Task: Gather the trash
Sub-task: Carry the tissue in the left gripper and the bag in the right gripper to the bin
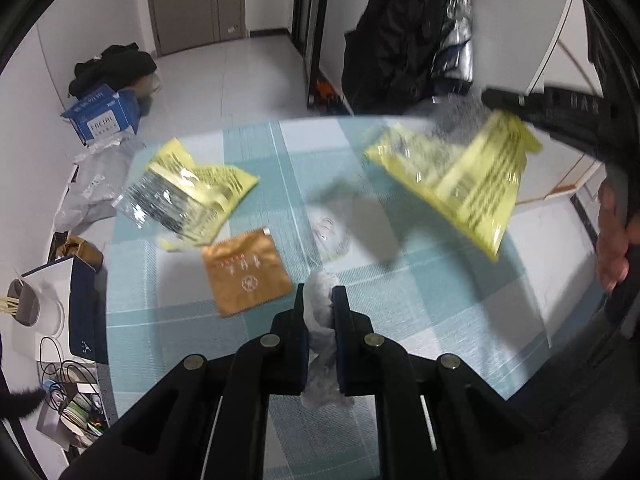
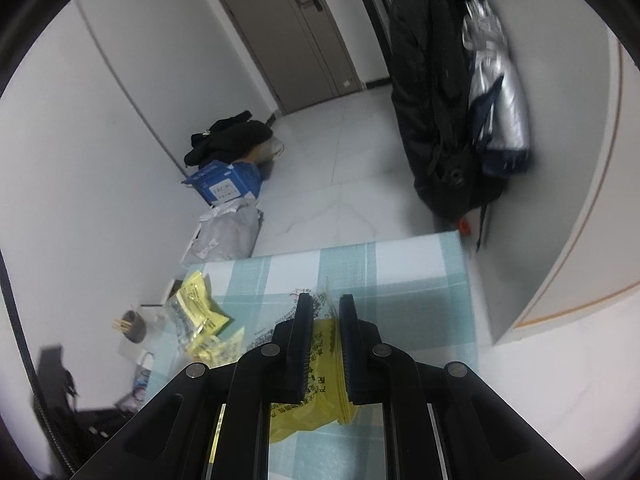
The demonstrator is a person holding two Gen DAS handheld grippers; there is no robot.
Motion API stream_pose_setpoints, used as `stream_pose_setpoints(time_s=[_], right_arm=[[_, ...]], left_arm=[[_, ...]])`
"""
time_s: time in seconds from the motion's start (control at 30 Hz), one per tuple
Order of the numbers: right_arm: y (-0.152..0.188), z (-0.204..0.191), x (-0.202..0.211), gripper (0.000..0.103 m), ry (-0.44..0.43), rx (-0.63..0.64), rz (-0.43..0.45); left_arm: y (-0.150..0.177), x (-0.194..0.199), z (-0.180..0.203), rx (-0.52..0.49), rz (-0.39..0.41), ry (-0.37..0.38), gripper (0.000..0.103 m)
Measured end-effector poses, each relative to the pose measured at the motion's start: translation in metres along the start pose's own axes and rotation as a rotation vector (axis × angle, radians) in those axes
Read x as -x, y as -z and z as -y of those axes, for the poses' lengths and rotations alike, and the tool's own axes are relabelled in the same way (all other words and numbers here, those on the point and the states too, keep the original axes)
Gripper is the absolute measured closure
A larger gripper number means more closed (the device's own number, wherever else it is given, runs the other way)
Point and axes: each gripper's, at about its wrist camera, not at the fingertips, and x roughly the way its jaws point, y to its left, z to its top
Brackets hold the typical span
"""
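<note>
My left gripper [image 1: 320,294] is shut on a crumpled white tissue [image 1: 320,320] above the checked tablecloth [image 1: 420,300]. My right gripper [image 2: 325,304] is shut on a yellow snack wrapper [image 2: 324,368] and holds it in the air; in the left wrist view this wrapper [image 1: 464,176] hangs at the upper right under the right gripper's black fingers [image 1: 520,102]. On the table lie a second yellow and silver wrapper [image 1: 188,196], a gold sachet [image 1: 246,270] and a clear plastic piece [image 1: 330,232].
A white cup with sticks [image 1: 28,304] and a dark box [image 1: 82,312] stand beyond the table's left edge above cables. On the floor are a blue carton [image 1: 106,114], grey bags [image 1: 96,184] and black clothing. A black coat [image 2: 432,92] hangs by the wall.
</note>
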Motion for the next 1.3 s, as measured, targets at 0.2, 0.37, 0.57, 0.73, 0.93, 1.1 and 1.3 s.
stream_pose_setpoints(time_s=[0.2,0.37,0.57,0.73,0.93,1.1,1.3], right_arm=[[0.014,-0.016,0.036,0.091,0.032,0.044,0.068],[0.028,-0.022,0.075,0.091,0.034,0.047,0.12],[0.038,-0.02,0.127,0.091,0.046,0.034,0.187],[0.036,-0.015,0.177,0.091,0.049,0.025,0.259],[0.033,-0.007,0.246,0.091,0.041,0.062,0.363],[0.043,0.013,0.3,0.091,0.11,0.086,0.463],[0.075,0.062,0.352,0.091,0.259,0.077,0.565]], left_arm=[[-0.004,0.021,0.003,-0.008,0.098,-0.018,0.097],[-0.005,0.057,0.003,-0.005,0.216,-0.049,0.097],[-0.009,0.098,0.011,0.02,0.299,-0.016,0.097],[-0.015,0.122,0.035,-0.02,0.362,-0.002,0.097],[-0.027,0.147,0.076,-0.065,0.412,0.053,0.097],[-0.035,0.158,0.119,-0.134,0.431,0.101,0.097],[-0.043,0.151,0.185,-0.229,0.406,0.18,0.097]])
